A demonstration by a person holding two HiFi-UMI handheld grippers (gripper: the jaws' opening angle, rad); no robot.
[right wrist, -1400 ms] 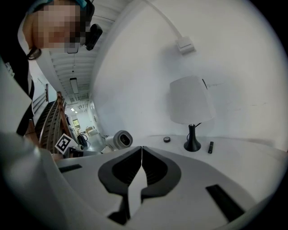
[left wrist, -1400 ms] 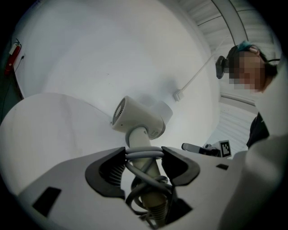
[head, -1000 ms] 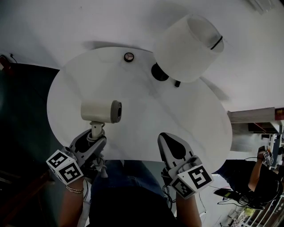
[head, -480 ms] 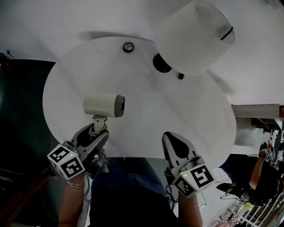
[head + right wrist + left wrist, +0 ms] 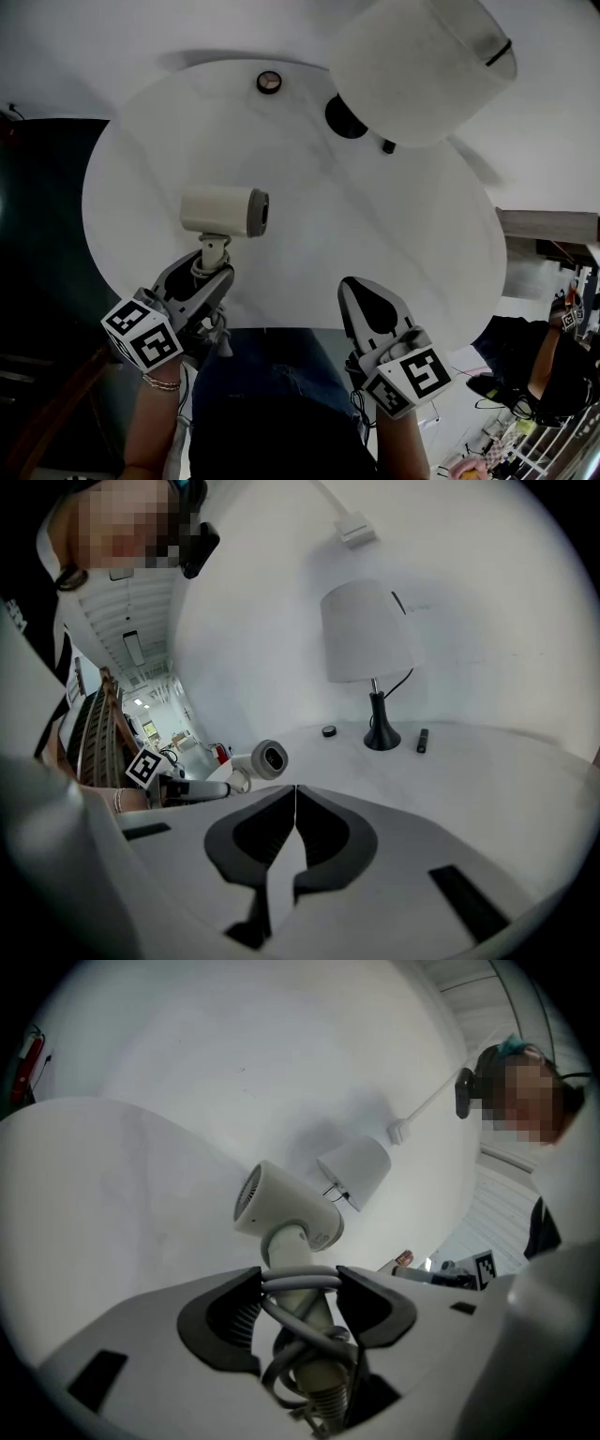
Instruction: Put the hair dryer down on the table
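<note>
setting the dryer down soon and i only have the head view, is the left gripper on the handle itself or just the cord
observer: The left gripper view shows the left gripper shut on the handle of the hair dryer, with loops of its cord wound round the handle between the jaws.
operator: ok, anything in the right one
observer: No. In the right gripper view the right gripper is shut, jaws together with nothing between them.
operator: what's under the lampshade
observer: The lamp has a slim upright stem, which the shade hides from you.
</note>
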